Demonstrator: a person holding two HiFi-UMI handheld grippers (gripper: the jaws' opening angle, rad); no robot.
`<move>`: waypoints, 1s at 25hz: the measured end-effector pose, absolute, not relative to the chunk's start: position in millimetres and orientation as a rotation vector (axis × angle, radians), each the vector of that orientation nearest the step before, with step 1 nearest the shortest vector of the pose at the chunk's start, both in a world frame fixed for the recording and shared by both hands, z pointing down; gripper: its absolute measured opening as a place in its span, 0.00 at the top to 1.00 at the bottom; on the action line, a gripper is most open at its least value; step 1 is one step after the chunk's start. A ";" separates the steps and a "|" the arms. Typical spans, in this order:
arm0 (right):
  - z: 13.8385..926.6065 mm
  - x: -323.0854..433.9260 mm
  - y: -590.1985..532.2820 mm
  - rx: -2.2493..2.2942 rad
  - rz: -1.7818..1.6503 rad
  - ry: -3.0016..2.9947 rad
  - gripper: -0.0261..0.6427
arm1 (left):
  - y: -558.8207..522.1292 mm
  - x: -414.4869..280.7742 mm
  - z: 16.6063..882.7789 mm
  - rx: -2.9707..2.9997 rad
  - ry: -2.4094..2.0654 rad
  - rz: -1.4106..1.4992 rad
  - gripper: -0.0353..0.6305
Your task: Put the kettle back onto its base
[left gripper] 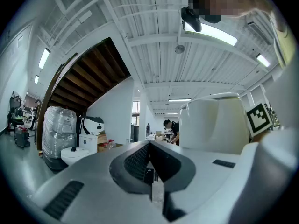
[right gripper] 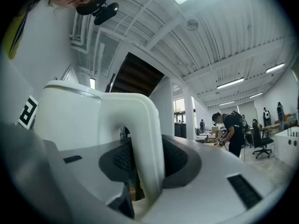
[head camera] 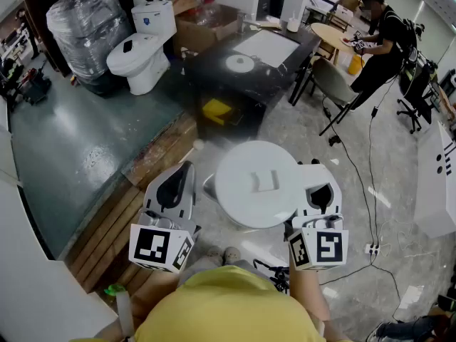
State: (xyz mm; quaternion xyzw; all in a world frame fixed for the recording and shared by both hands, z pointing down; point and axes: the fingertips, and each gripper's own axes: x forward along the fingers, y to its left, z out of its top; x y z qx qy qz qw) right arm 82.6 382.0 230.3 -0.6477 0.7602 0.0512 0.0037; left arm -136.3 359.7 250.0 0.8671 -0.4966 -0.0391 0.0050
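**Head view, looking steeply down.** The white kettle point(head camera: 256, 184), seen lid-up, hangs at frame centre above the floor point(head camera: 356, 262), between the two tools. The right tool point(head camera: 318, 191), at lower right of centre, pinches the kettle's handle point(right gripper: 140, 134). In the right gripper view this white loop stands upright between the jaws, with the kettle body to its left. The left tool point(head camera: 177, 184), near the kettle's left side, is pressed together with nothing between its jaws. The left gripper view shows the kettle at frame right. The round white base point(head camera: 240, 64) lies on the dark table point(head camera: 214, 59) at upper centre, well apart from the kettle. A toilet point(head camera: 142, 48) stands at upper left, and a person point(head camera: 381, 38) stands at upper right.
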 end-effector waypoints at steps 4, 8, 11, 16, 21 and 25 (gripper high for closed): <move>229.4 77.8 380.6 -2.042 0.162 2.372 0.77 | 356.3 -142.7 251.2 2.716 -1.546 -0.123 0.93; 228.2 72.7 378.9 -2.060 0.170 2.351 0.77 | 352.1 -149.9 252.6 2.723 -1.531 -0.124 0.93; 228.6 68.2 377.3 -2.071 0.159 2.332 0.76 | 348.6 -156.3 253.5 2.729 -1.514 -0.125 0.93; 230.1 63.7 373.4 -2.090 0.156 2.298 0.76 | 342.6 -162.8 261.3 2.739 -1.476 -0.115 0.93; 229.2 71.4 359.4 -2.127 0.161 2.278 0.76 | 329.2 -163.0 267.4 2.732 -1.462 -0.100 0.93; 229.8 83.4 340.2 -2.140 0.137 2.262 0.76 | 309.0 -160.8 268.6 2.717 -1.475 -0.093 0.93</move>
